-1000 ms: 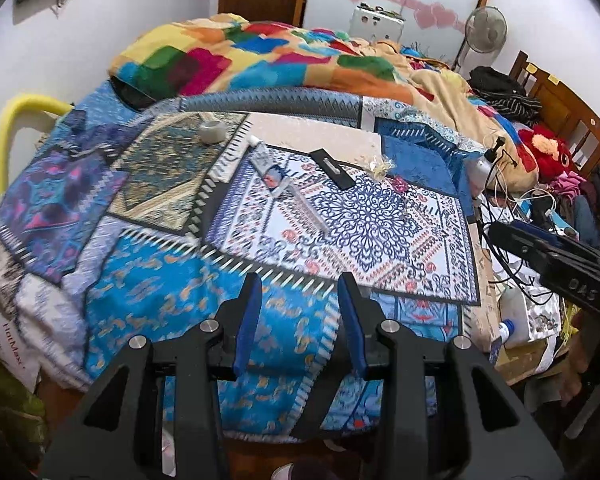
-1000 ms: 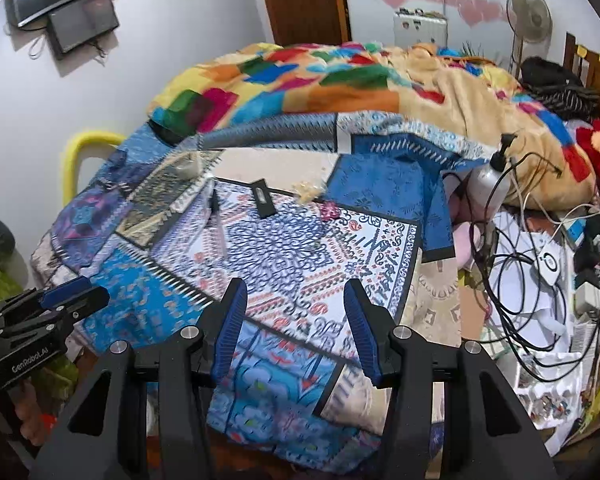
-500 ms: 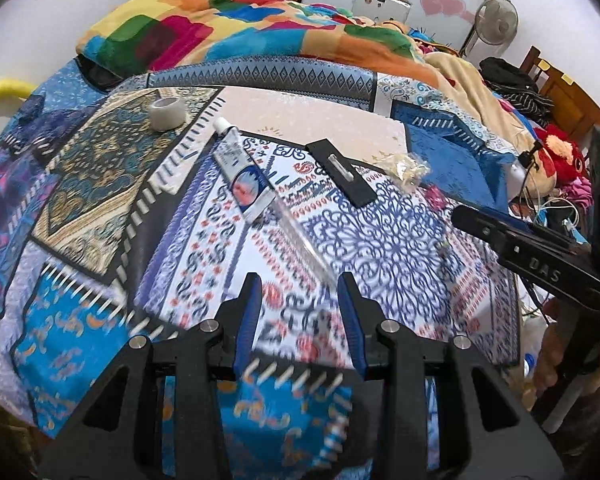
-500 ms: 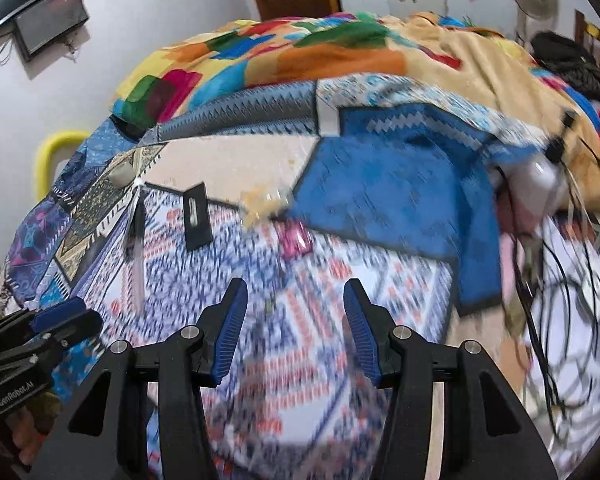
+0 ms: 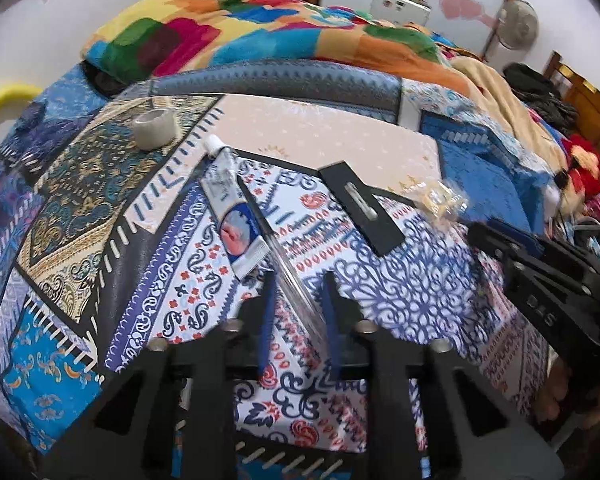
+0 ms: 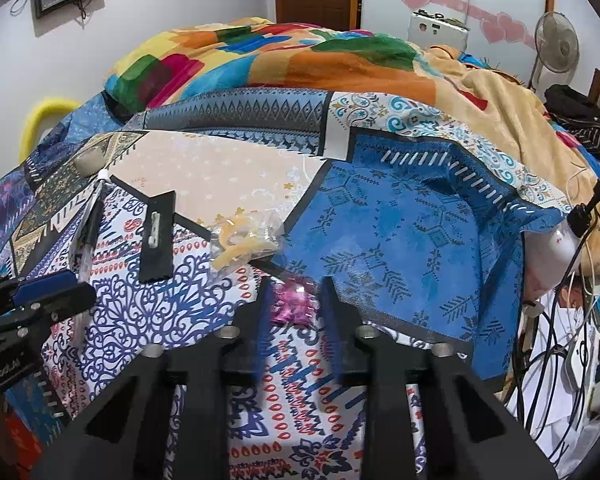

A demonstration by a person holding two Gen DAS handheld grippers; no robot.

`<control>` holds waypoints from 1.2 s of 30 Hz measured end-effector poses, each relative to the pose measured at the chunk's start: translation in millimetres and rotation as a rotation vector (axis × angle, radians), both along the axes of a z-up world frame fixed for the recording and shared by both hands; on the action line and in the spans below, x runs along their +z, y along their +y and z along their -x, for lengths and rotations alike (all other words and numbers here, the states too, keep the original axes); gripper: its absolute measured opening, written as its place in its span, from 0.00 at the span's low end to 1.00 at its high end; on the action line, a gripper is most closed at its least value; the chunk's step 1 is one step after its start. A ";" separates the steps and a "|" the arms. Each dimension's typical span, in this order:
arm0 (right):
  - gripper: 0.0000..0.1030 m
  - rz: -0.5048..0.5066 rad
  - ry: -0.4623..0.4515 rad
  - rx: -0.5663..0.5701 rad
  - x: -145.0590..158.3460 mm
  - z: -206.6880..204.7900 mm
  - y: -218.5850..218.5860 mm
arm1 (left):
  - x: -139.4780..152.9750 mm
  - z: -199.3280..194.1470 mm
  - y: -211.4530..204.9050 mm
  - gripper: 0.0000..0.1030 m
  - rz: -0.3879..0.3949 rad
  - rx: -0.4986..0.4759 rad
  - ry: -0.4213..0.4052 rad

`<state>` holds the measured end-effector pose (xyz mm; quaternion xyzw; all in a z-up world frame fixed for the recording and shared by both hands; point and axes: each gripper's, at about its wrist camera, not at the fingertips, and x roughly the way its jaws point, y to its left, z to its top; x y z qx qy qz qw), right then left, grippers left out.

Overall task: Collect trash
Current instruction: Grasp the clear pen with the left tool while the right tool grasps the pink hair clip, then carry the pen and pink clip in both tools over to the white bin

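**Both grippers closing on litter at the near edge of the bed**

Nearest the cameras, the left gripper (image 5: pixel 298 284) is seen with its jaws closing around a clear plastic pen (image 5: pixel 288 276), which lies slanted between the blue pads; whether the pads already press on it cannot be told. The right gripper (image 6: pixel 294 292) is likewise closing, with a crumpled pink wrapper (image 6: pixel 292 302) lying between its fingertips on the patterned bedspread (image 6: pixel 380 232). Contact there cannot be confirmed either.

The step in hand is judged to be the first pick-up, taken with both grippers at once. Next, the jaws would need to be brought fully onto each piece, and each piece lifted clear without bedspread cloth being pinched.

Just beyond the pen, a squeezed tube (image 5: pixel 232 216) lies alongside it. Farther out from the pen are a flat black card (image 5: pixel 360 210) and a clear crumpled packet (image 5: pixel 440 198). Farthest from the pen, a tape roll (image 5: pixel 154 128) rests.
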<state>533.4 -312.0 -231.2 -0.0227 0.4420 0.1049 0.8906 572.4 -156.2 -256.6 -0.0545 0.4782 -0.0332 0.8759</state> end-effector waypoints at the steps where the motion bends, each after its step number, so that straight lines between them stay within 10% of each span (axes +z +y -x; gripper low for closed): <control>1: 0.18 -0.008 0.003 -0.001 0.1 -1.1 -1.0 | -0.3 1.0 1.0 0.13 0.012 0.007 -0.001; 17: 0.17 -0.087 -0.053 -0.016 55.3 42.4 -21.6 | 1.8 70.5 -22.1 0.07 -0.021 -0.157 0.069; 25: 0.17 -0.122 -0.064 -0.031 80.2 68.8 -31.3 | -0.9 66.0 -38.4 0.08 -0.143 -0.148 0.058; 36: 0.17 -0.078 -0.103 -0.040 112.6 101.6 -27.3 | 35.6 89.8 -20.0 0.07 -0.112 -0.119 0.025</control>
